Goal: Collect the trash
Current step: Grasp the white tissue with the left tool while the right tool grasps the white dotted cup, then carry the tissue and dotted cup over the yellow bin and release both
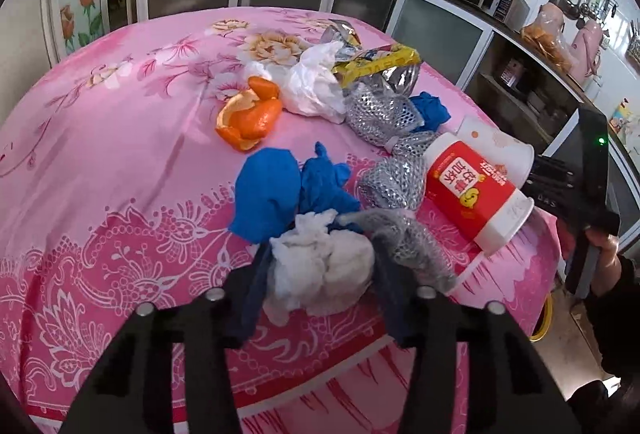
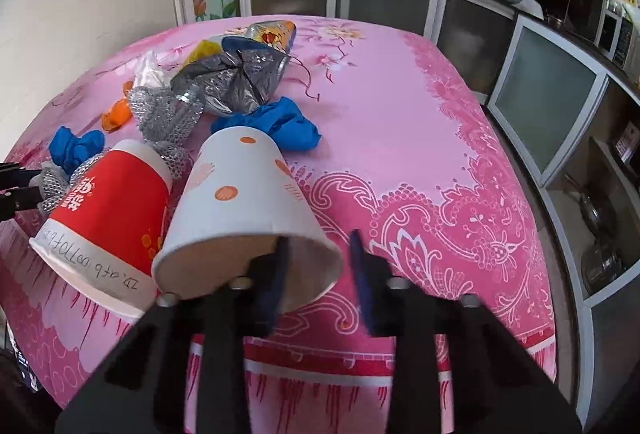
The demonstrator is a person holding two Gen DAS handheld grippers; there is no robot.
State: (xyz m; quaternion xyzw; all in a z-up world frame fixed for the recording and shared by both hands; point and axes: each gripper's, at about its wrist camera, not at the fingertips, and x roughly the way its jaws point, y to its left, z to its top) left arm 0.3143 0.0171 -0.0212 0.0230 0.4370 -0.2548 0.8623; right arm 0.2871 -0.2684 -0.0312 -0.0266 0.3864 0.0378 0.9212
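Observation:
Trash lies on a pink floral tablecloth (image 1: 120,137). My left gripper (image 1: 320,254) is shut on a crumpled white tissue (image 1: 320,274) at the near edge, both pads against its sides. A blue glove (image 1: 276,189) and silver mesh (image 1: 408,238) touch the tissue. A red paper cup (image 1: 476,193) and a white cup with orange dots (image 2: 248,205) lie on their sides. My right gripper (image 2: 319,238) is open and straddles the white cup's rim: the left finger sits inside the mouth, the right finger outside, with a gap to the wall.
Farther back lie orange peel (image 1: 250,113), a white plastic bag (image 1: 316,81), a yellow snack wrapper (image 1: 376,63), a silver foil bag (image 2: 236,81) and another blue glove (image 2: 276,123). Cabinets (image 2: 548,105) run along the right. A yellow rim (image 1: 544,318) shows on the floor.

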